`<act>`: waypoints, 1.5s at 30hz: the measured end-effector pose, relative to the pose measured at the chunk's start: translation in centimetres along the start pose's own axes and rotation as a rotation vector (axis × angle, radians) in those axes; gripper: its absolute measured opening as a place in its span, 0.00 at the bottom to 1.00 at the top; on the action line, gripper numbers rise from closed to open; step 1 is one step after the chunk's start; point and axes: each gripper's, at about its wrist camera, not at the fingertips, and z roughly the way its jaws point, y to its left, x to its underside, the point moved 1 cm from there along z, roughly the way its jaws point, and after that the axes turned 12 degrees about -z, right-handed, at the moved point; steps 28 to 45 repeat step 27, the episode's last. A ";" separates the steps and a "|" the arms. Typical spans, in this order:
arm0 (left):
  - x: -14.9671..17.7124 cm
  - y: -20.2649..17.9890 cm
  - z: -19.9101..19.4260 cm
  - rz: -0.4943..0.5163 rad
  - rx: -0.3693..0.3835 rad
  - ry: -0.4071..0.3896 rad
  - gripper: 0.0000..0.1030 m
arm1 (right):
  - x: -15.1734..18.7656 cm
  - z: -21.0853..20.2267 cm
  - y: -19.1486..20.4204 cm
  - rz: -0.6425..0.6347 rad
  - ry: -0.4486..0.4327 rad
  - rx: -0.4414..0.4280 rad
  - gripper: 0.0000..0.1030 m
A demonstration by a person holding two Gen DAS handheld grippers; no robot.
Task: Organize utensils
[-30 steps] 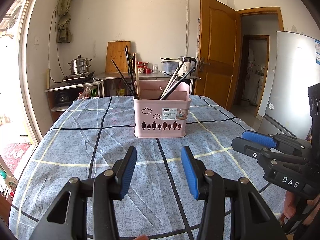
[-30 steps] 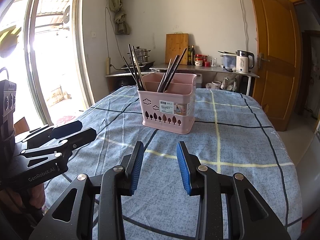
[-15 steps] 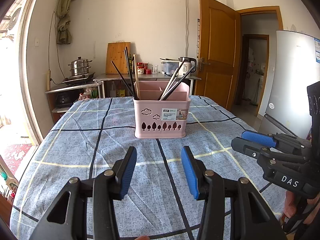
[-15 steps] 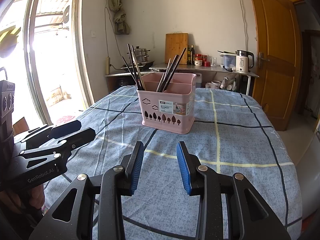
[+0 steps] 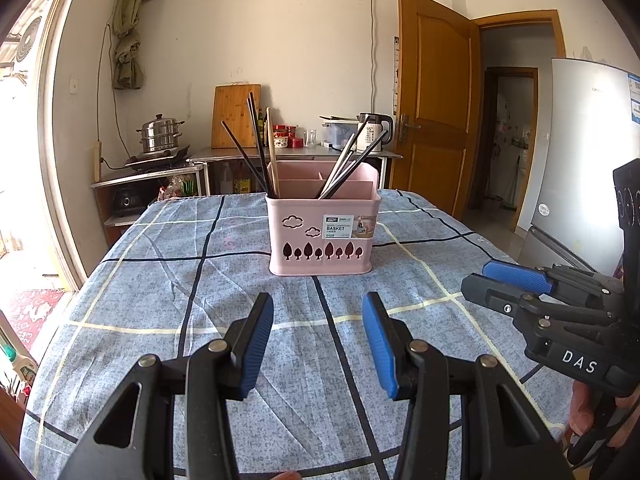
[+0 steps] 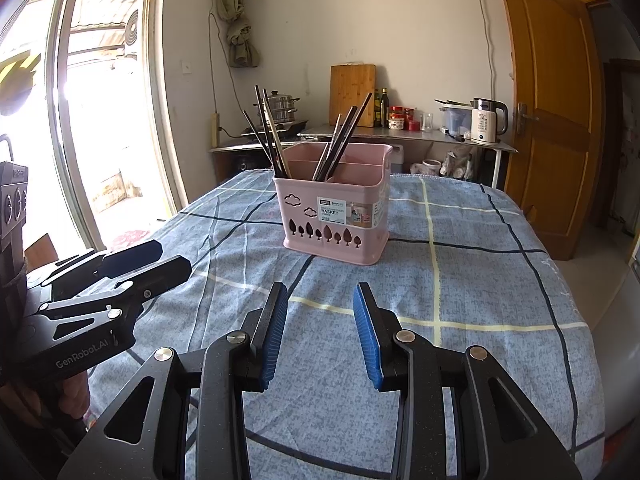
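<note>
the pink basket [image 5: 323,236] stands in the middle of the table on the blue checked cloth [image 5: 160,300], with dark chopsticks [image 5: 256,148] leaning in its left part and more sticks [image 5: 348,164] in a middle part. the left gripper [image 5: 318,334] and the right gripper [image 6: 320,326] both sit apart from the basket, jaws spread wide with nothing between them.

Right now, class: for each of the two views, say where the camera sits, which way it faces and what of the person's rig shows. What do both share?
Left wrist: on the left gripper, looking forward and slightly down the table at the basket; own open fingers below, right gripper at right.
Right wrist: on the right gripper, same heading; own open fingers, left gripper at left.
Shared: basket of chopsticks, table, far counter.
</note>
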 end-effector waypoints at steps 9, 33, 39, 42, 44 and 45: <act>0.2 0.0 0.3 -0.006 -0.006 0.013 0.47 | 0.1 0.0 0.0 0.001 0.001 0.001 0.34; 0.4 0.0 0.5 -0.006 -0.013 0.021 0.47 | 0.4 0.1 -0.1 0.004 0.009 0.003 0.34; 0.4 0.0 0.5 -0.006 -0.013 0.021 0.47 | 0.4 0.1 -0.1 0.004 0.009 0.003 0.34; 0.4 0.0 0.5 -0.006 -0.013 0.021 0.47 | 0.4 0.1 -0.1 0.004 0.009 0.003 0.34; 0.4 0.0 0.5 -0.006 -0.013 0.021 0.47 | 0.4 0.1 -0.1 0.004 0.009 0.003 0.34; 0.4 0.0 0.5 -0.006 -0.013 0.021 0.47 | 0.4 0.1 -0.1 0.004 0.009 0.003 0.34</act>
